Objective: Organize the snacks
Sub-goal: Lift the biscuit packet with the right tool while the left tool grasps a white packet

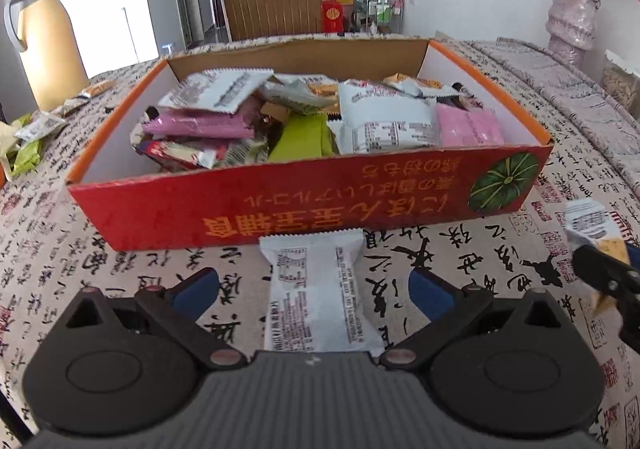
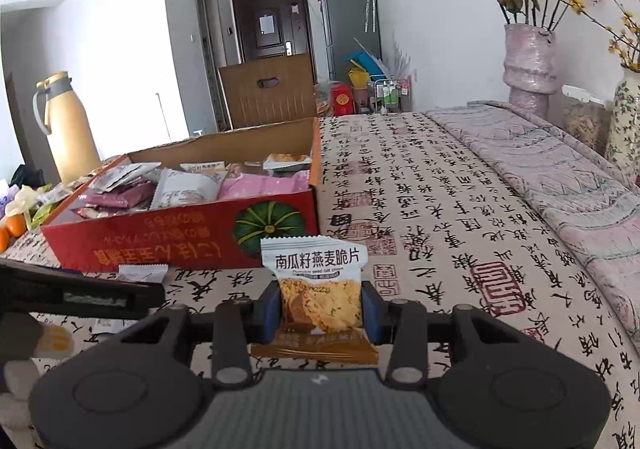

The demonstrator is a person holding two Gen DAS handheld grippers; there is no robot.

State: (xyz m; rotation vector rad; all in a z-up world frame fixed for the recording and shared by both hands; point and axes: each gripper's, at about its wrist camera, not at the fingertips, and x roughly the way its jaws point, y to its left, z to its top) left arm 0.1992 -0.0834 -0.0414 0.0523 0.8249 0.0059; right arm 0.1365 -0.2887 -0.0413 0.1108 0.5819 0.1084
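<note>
A red cardboard box (image 1: 280,209) holding several snack packets stands on the calligraphy-print tablecloth. In front of it a white snack packet (image 1: 320,313) lies flat between the spread blue pads of my left gripper (image 1: 314,281), which is open and not touching it. My right gripper (image 2: 320,309) is shut on an oat crisp packet (image 2: 316,269), held upright a little above the cloth to the right of the box (image 2: 180,241). That held packet (image 1: 592,221) also shows at the right edge of the left wrist view. The white packet (image 2: 142,273) peeks out beside the box.
A yellow thermos jug (image 1: 48,45) and loose snack packets (image 1: 32,137) sit left of the box, with oranges (image 2: 12,229) near them. Pink vases with flowers (image 2: 528,61) stand at the far right. A folded pink cloth (image 2: 560,177) covers the right side. A wooden chair (image 1: 272,1) stands behind the table.
</note>
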